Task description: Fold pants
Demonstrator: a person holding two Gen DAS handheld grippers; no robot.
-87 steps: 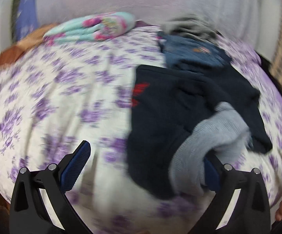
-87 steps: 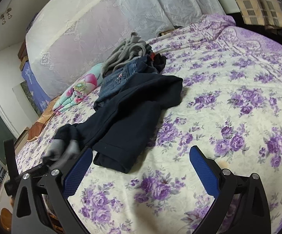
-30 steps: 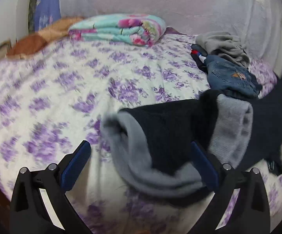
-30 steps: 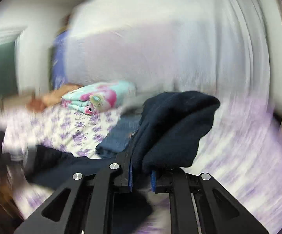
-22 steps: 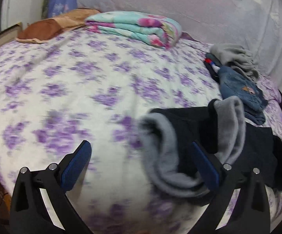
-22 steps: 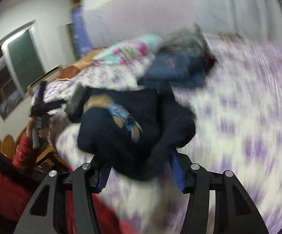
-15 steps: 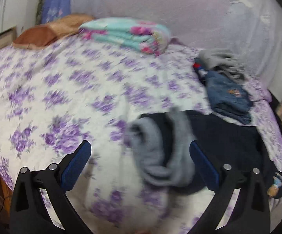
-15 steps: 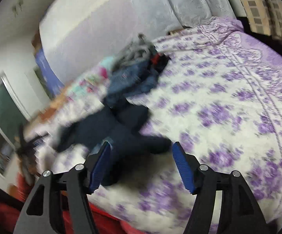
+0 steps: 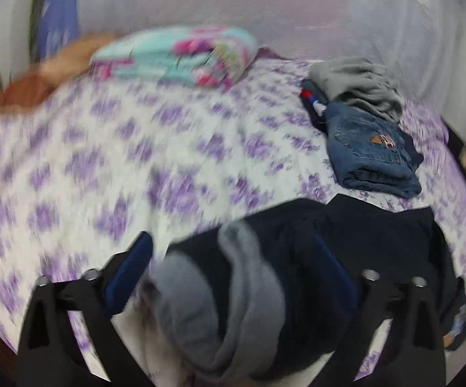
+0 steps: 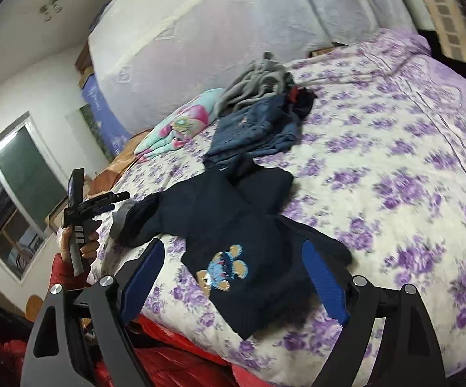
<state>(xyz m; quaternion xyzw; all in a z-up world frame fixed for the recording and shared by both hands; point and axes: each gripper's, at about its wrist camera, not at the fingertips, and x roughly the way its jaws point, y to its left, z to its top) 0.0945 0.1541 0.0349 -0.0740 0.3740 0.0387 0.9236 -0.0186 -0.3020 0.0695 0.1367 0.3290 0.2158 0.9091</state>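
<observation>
Right wrist: both tongs gape wide over dark pants.

Each fisheye looks forward between its own blue-padded fingers, low over the purple-flowered bedspread. Both views share the crumpled navy pants close ahead and the folded blue jeans beyond.

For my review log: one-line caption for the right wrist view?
Open right gripper over dark pants spread on the floral bed; left gripper nearby.
</observation>
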